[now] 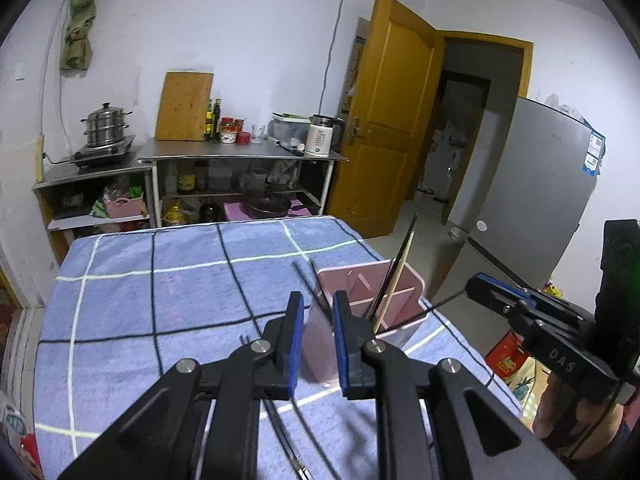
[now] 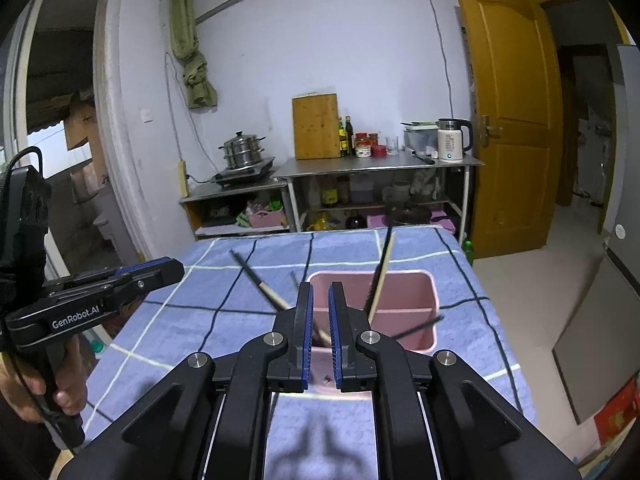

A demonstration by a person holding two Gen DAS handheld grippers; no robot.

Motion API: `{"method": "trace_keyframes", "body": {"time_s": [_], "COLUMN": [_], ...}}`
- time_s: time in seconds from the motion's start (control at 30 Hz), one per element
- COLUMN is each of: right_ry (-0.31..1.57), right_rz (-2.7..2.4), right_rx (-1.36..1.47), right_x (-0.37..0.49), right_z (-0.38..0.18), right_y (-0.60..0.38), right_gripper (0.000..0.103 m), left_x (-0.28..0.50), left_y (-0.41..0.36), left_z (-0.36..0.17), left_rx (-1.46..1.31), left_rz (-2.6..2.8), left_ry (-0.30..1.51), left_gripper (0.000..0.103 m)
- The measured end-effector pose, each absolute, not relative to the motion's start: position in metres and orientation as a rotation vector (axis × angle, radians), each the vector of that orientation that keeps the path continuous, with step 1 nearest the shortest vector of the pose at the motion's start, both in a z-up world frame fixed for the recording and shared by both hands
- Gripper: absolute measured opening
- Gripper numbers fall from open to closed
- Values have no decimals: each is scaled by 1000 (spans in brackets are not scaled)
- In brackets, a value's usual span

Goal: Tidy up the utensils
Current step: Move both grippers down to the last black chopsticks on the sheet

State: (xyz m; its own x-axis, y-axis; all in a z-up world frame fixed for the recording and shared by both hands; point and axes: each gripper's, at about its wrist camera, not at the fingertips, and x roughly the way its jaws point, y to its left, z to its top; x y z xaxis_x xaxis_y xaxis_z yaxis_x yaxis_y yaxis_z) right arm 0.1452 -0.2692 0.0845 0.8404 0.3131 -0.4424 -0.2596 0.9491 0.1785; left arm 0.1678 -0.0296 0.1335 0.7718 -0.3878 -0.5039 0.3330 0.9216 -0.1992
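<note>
Standing on a blue checked cloth [image 2: 192, 320]: one pink divided holder [image 2: 400, 300], two chopsticks [image 2: 380, 276] upright and leaning in its far compartment. Right gripper [image 2: 320, 312] above the holder's near edge, fingers narrowly apart, a chopstick [image 2: 264, 290] slanting between them; whether it is pinched, cannot tell. Left gripper [image 1: 318, 320] beside the holder, fingers apart, two dark chopsticks [image 1: 306, 276] in the gap; grip unclear.

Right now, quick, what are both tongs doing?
Left tongs: cannot be told.
Right tongs: closed on a dark-tipped wooden chopstick.
</note>
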Motion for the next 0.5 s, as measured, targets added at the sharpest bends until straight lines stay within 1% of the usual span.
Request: {"method": "trace_keyframes", "body": {"time_s": [0.1, 0.2, 0.5], "right_ry": [495, 510, 576], "right_rz": [323, 340, 370], "right_rx": [113, 120, 118], "right_x": [135, 128, 121], "right_z": [78, 70, 43], "right_y": [-265, -261, -249], "right_gripper": [9, 18, 18], "left_x": [157, 149, 136], "left_y": [-21, -15, 1], "left_z": [125, 114, 69], "left_rx": [-110, -117, -143], "left_rz": [-373, -356, -322], "left_ry": [572, 581, 663], "left_gripper": [16, 16, 16]}}
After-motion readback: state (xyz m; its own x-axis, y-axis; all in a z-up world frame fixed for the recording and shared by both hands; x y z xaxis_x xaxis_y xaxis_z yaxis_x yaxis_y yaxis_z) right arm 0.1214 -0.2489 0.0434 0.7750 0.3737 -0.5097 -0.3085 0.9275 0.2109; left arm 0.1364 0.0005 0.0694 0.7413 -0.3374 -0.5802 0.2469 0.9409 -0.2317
